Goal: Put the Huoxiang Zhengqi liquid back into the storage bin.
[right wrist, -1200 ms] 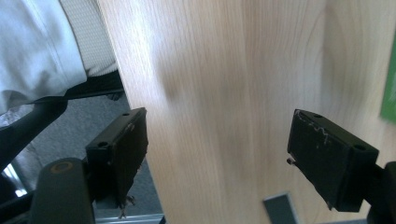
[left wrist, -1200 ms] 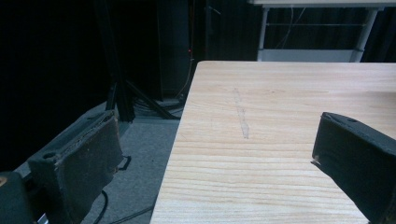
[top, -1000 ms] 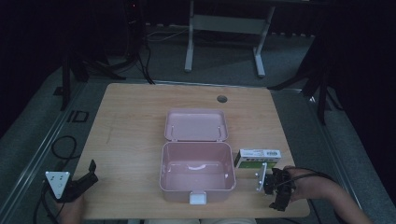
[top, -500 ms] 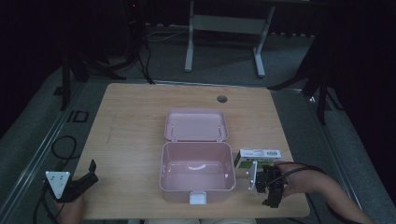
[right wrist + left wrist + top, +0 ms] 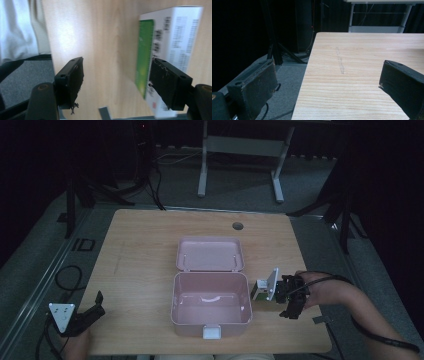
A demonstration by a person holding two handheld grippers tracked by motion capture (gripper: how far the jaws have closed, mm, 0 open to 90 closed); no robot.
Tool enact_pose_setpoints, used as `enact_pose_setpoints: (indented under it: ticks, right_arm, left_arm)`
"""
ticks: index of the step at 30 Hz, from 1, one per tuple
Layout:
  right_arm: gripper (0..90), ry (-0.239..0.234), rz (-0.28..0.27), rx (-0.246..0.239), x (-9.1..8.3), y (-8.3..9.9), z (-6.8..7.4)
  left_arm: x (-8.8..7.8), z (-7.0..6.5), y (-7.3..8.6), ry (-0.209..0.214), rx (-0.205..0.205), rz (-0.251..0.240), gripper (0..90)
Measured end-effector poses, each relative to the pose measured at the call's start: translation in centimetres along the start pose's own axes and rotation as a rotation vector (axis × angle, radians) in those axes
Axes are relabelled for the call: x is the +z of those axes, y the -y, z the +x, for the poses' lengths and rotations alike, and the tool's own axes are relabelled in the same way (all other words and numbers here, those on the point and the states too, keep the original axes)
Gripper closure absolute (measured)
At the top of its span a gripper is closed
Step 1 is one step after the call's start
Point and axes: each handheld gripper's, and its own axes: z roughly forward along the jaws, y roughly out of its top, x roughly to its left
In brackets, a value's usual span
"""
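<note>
An open pink case (image 5: 174, 301) stands in the middle of the wooden table (image 5: 140, 245), its lid (image 5: 210, 254) lying flat behind it. Just right of the case lies a small white and green box (image 5: 260, 291). My right gripper (image 5: 280, 292) hovers over that box, turned downward, jaws open. In the right gripper view the box (image 5: 175, 32) lies behind the right-hand jaw, and bare wood shows between the fingertips of the right gripper (image 5: 116, 72). My left gripper (image 5: 99, 304) rests open at the table's front left corner. Between the fingertips of the left gripper (image 5: 327, 75) there is only tabletop.
A round cable hole (image 5: 237, 226) sits near the table's far edge. The table's left edge (image 5: 305, 75) drops to grey floor with cables and a dark stand. A metal desk frame (image 5: 240, 145) stands beyond the table. White cloth (image 5: 17, 27) shows by the front edge.
My right gripper has moved left and forward from the table's front right, coming over the white and green box and covering most of it. The left gripper has stayed put.
</note>
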Motion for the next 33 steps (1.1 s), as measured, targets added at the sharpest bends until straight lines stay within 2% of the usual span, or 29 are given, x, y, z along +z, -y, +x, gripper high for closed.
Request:
enact_pose_setpoints:
  ticks: [6,11,20,23,28,33]
  right_arm:
    - [28.6,0.033,-0.009,0.019,-0.7,0.3,-1.9]
    - [30.8,0.055,0.021,0.049,-0.5,0.6,-3.5]
    - [36.1,0.028,0.041,0.075,1.3,0.6,-5.8]
    - [36.8,0.009,0.028,0.072,2.2,0.5,-6.2]
    - [40.3,0.010,0.055,0.074,3.7,0.6,-7.0]
    - [44.9,-0.012,0.058,0.077,4.7,0.5,-7.4]
  left_arm:
    - [0.0,0.0,0.0,0.001,0.000,0.000,1.6]
    - [0.0,0.0,0.0,0.002,0.001,-0.001,1.6]
    - [0.0,0.0,0.0,0.003,0.003,0.000,1.6]
    - [0.1,-0.1,0.0,0.002,0.006,0.002,1.6]
    - [0.0,-0.1,0.0,0.004,0.005,0.002,1.6]
    - [0.1,-0.1,0.0,0.005,0.010,0.004,1.6]
